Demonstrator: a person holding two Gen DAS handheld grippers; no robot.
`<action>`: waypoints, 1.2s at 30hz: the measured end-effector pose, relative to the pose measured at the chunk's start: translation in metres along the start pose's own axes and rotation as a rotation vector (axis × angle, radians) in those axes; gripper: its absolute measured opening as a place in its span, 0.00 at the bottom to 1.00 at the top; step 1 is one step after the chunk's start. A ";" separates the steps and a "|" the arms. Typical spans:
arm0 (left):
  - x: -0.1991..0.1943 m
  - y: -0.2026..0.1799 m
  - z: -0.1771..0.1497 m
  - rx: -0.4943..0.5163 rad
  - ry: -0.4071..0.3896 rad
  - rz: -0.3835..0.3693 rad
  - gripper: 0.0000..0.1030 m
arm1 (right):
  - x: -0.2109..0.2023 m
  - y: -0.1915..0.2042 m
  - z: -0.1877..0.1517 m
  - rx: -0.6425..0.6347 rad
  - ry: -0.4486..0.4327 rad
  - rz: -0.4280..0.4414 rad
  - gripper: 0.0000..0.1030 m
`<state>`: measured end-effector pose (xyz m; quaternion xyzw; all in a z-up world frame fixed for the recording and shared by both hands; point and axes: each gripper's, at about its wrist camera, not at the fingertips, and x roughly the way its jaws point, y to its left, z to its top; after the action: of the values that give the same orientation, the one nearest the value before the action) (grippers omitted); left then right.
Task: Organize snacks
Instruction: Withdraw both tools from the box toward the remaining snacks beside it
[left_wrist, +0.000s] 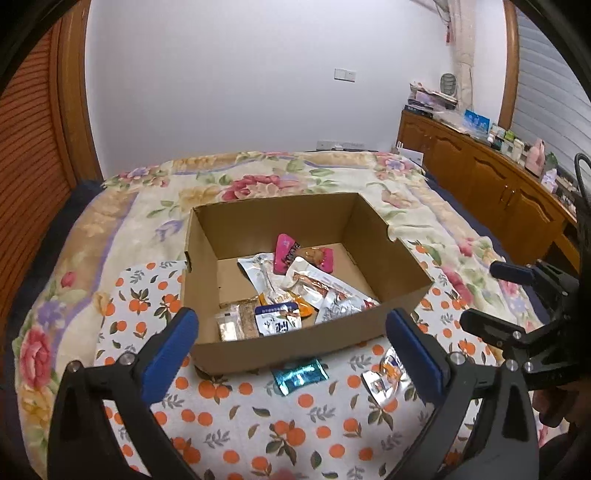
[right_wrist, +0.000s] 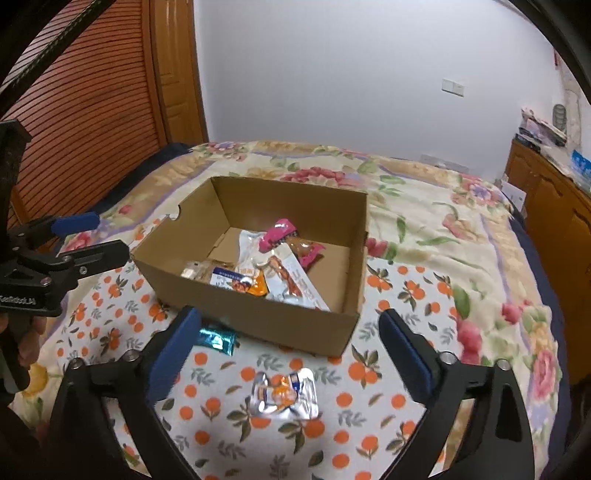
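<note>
Both the left gripper (left_wrist: 293, 345) and right gripper (right_wrist: 290, 345) stand spread wide and empty. Two light, crinkly, slippery foil packets remain on the orange-print cloth (right_wrist: 406, 291) near the cardboard box (right_wrist: 258, 317): a teal packet (right_wrist: 216, 339) and a silver pouch (right_wrist: 284, 397). Pinch each by a flat sealed edge.

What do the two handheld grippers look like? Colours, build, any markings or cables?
Both match: the left gripper and right gripper have black angular linkage frames with silver bolt heads, and each finger carries a long blue pad. In the right wrist view, the left gripper's body shows white lettering, too blurred to read. In the left wrist view, a black cable loops above the right gripper.
</note>
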<state>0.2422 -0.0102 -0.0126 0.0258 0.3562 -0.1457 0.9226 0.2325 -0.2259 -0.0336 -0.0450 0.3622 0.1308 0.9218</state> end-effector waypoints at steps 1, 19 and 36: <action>-0.004 -0.003 -0.001 0.007 -0.008 0.006 0.99 | -0.003 0.000 -0.003 0.003 -0.001 0.001 1.00; -0.016 -0.008 -0.036 -0.033 0.025 -0.015 0.99 | 0.009 -0.003 -0.055 0.076 0.054 -0.022 1.00; 0.087 -0.006 -0.079 -0.078 0.140 -0.051 0.85 | 0.070 -0.011 -0.095 0.085 0.119 0.001 1.00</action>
<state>0.2504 -0.0256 -0.1293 -0.0090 0.4256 -0.1531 0.8918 0.2229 -0.2391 -0.1509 -0.0132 0.4214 0.1129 0.8997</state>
